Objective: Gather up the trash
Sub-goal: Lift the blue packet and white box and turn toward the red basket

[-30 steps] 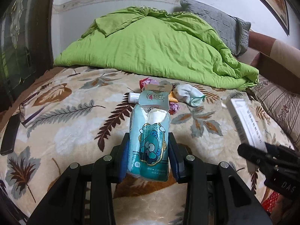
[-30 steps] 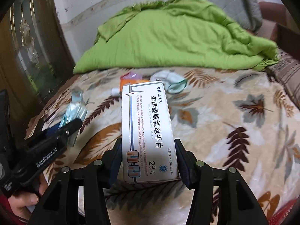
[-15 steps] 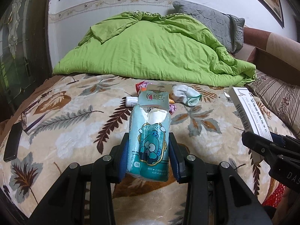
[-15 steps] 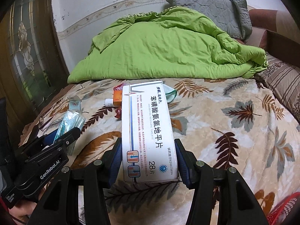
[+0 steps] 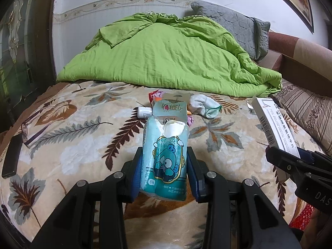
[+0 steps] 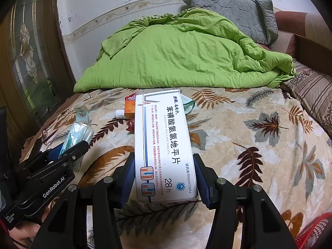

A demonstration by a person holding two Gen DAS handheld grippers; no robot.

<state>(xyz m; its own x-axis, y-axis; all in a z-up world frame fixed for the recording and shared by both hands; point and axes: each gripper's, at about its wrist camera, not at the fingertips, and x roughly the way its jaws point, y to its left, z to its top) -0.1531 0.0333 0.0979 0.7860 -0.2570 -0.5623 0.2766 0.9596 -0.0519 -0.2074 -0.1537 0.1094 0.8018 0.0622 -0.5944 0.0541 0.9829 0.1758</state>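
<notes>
both grippers loaded, trash still on the bed.
left gripper [image 5: 165,178] clamps the torn tissue pack [image 5: 165,155]; right gripper [image 6: 164,178] clamps the white tablet box [image 6: 164,143], both above the leaf-print blanket [image 6: 259,155]. judged partway: a small bottle [image 5: 144,112], wrappers [image 5: 154,95] and a sock [image 5: 204,106] remain near the green quilt [image 5: 170,54]. a red basket [image 6: 313,231] sits at the near right edge; open blanket lies between.

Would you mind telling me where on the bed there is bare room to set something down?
The leaf-print blanket is bare on its right side, between the green duvet and the striped pillow. There is also room left of the litter, toward the glasses. It is crowded mid-bed, around the small bottle, wrappers and sock.
</notes>
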